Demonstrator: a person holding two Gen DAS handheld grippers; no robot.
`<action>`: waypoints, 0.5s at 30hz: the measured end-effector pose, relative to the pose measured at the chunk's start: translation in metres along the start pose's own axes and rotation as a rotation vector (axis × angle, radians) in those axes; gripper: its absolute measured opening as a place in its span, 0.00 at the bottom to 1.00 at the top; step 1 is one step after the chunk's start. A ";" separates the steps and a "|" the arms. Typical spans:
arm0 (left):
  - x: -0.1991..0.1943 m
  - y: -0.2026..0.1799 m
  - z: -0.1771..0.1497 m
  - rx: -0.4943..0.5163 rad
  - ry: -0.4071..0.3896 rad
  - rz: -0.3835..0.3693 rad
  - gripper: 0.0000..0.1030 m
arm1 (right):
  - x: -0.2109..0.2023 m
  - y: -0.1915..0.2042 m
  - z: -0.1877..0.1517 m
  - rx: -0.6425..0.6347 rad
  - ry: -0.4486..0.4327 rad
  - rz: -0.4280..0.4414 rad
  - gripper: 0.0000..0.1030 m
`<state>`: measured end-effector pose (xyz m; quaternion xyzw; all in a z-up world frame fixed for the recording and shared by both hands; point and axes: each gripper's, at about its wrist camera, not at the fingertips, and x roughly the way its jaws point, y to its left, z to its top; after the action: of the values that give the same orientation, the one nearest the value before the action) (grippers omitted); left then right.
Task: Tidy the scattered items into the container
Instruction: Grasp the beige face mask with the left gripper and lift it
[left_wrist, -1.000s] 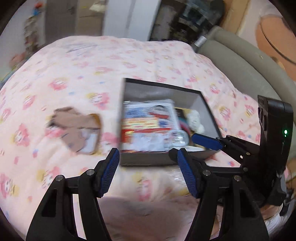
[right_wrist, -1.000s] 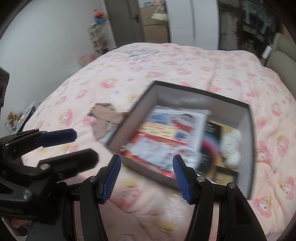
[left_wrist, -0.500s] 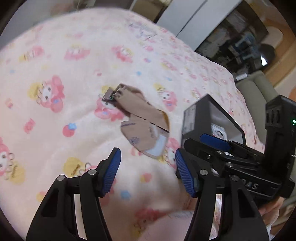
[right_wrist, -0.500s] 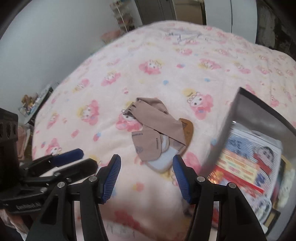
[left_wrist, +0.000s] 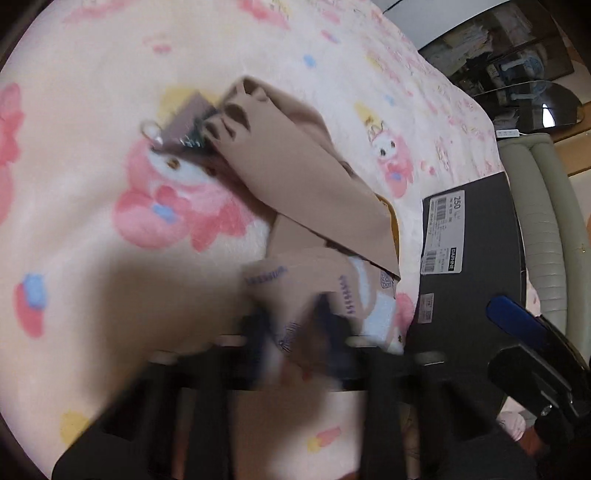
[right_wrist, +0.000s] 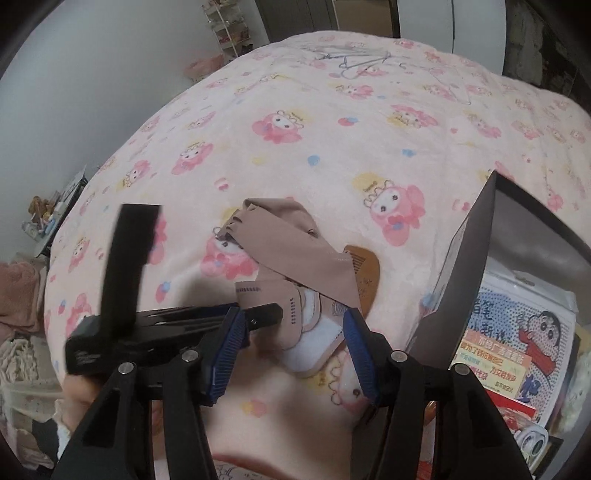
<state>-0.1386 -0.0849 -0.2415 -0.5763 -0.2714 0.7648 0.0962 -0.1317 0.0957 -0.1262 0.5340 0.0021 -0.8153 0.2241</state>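
In the left wrist view the left gripper (left_wrist: 295, 332) sat at the bottom centre, badly blurred; its fingers appeared to straddle the near edge of a beige sock (left_wrist: 317, 291), but whether they were spread or pinching it could not be told. The sock lay on the pink cartoon-print blanket (left_wrist: 92, 92), partly under a longer tan stocking (left_wrist: 295, 173) that ran diagonally toward the upper left. A small dark item with a metal ring (left_wrist: 173, 129) poked out at the stocking's far end. At right stood the dark shoebox (left_wrist: 476, 258), its barcode label facing the camera.

In the right wrist view the right gripper (right_wrist: 295, 343) hovered at the bottom centre, its blue-padded fingers (right_wrist: 227, 347) spread wide and holding nothing, just short of the sock (right_wrist: 291, 321). A brown wooden comb (right_wrist: 365, 277) peeked out beside the stocking (right_wrist: 291, 243). The shoebox (right_wrist: 465, 273) filled the right edge, a cartoon-printed package (right_wrist: 517, 332) lying inside.
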 end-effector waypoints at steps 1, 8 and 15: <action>-0.006 0.001 -0.003 -0.001 -0.017 -0.011 0.04 | 0.001 -0.001 0.000 0.003 0.011 0.001 0.51; -0.075 0.032 -0.058 -0.073 -0.144 -0.046 0.00 | 0.010 0.022 -0.005 -0.088 0.081 0.071 0.51; -0.117 0.107 -0.121 -0.294 -0.191 -0.011 0.03 | 0.041 0.056 -0.004 -0.185 0.193 0.108 0.53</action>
<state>0.0292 -0.1909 -0.2237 -0.5075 -0.3915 0.7675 -0.0112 -0.1208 0.0313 -0.1507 0.5862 0.0703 -0.7433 0.3146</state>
